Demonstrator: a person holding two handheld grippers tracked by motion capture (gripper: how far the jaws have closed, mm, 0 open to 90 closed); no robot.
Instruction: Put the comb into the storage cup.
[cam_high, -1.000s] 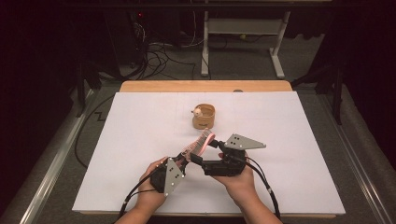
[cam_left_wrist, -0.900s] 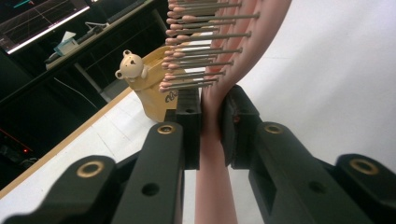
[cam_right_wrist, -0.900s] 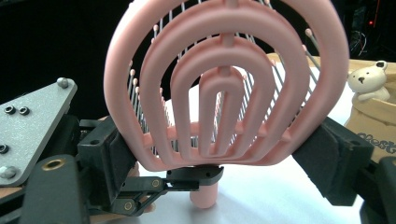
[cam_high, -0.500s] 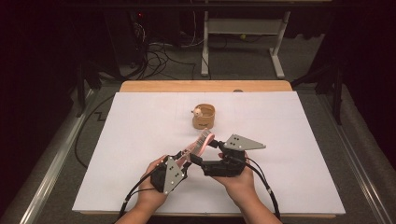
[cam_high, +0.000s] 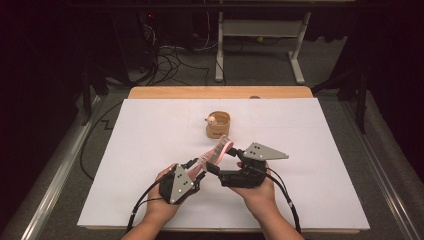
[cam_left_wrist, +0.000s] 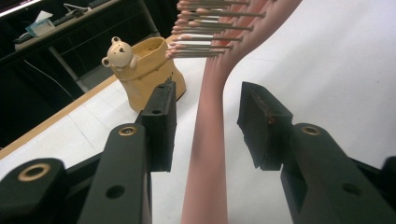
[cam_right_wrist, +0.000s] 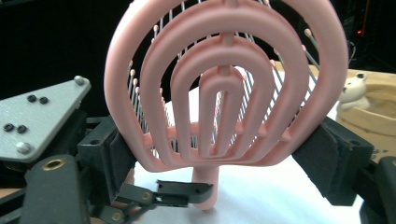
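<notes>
A pink vented hairbrush (cam_high: 216, 151) hangs over the white table top near the front middle. My right gripper (cam_high: 223, 159) is shut on the brush's head (cam_right_wrist: 224, 93), its pads pressing on both rims. My left gripper (cam_left_wrist: 208, 112) has just been opening: the brush's handle (cam_left_wrist: 208, 149) runs between its jaws with a gap on each side, touching neither pad. In the high view the left gripper (cam_high: 197, 169) sits at the handle's lower end. A tan cup with a small bear figure (cam_high: 218, 125) stands upright just beyond the brush, also seen as the cup (cam_left_wrist: 152, 70).
A white sheet (cam_high: 150, 140) covers the table, with a wooden strip (cam_high: 220, 92) at its far edge. Beyond it are a white desk frame (cam_high: 260, 35) and cables (cam_high: 175, 60) on the floor. Bare sheet lies left and right of both hands.
The left gripper's jaws have spread apart off the brush handle. The brush stays held by the right gripper, and both hands have kept their place.
</notes>
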